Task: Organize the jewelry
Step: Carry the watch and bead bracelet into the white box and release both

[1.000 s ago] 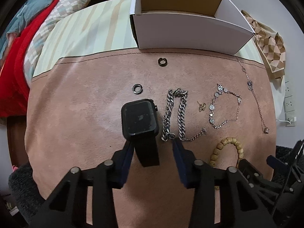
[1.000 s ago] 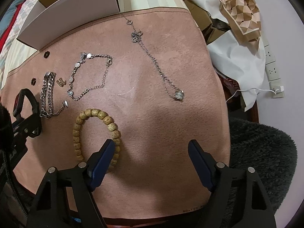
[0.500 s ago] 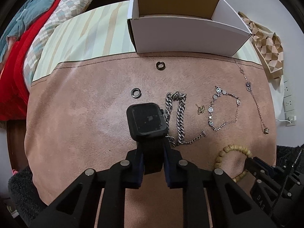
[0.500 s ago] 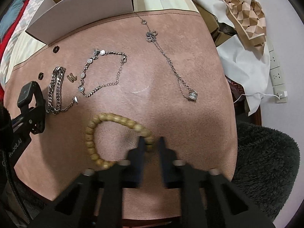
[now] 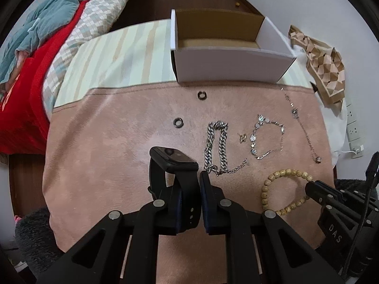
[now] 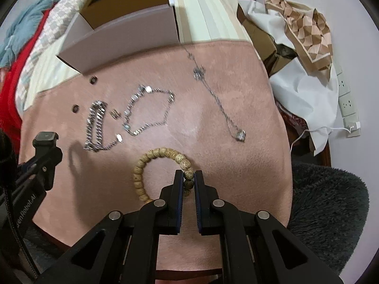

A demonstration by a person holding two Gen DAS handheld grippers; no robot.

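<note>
A black smartwatch (image 5: pixel 174 158) hangs a little above the pink mat (image 5: pixel 106 153), its strap between the pads of my left gripper (image 5: pixel 189 184), whose jaws are closing on it. My right gripper (image 6: pixel 189 175) is shut on a wooden bead bracelet (image 6: pixel 161 152), pinching its right side; the rest of the loop hangs to the left. In the left wrist view the bead bracelet (image 5: pixel 287 172) and the right gripper (image 5: pixel 310 187) show at lower right. An open white box (image 5: pixel 232 71) stands at the mat's far edge.
On the mat lie a chunky silver chain (image 5: pixel 216 146), a thin charm bracelet (image 5: pixel 267 137), a long necklace (image 5: pixel 303 130), a small gold earring (image 5: pixel 242 137) and two dark rings (image 5: pixel 178 122). Bedding lies left, patterned cloth (image 6: pixel 305 30) and wall sockets right.
Both grippers have shut, the left on the watch strap and the right on the bead bracelet. Both have risen, and the watch has tipped up off the mat.
</note>
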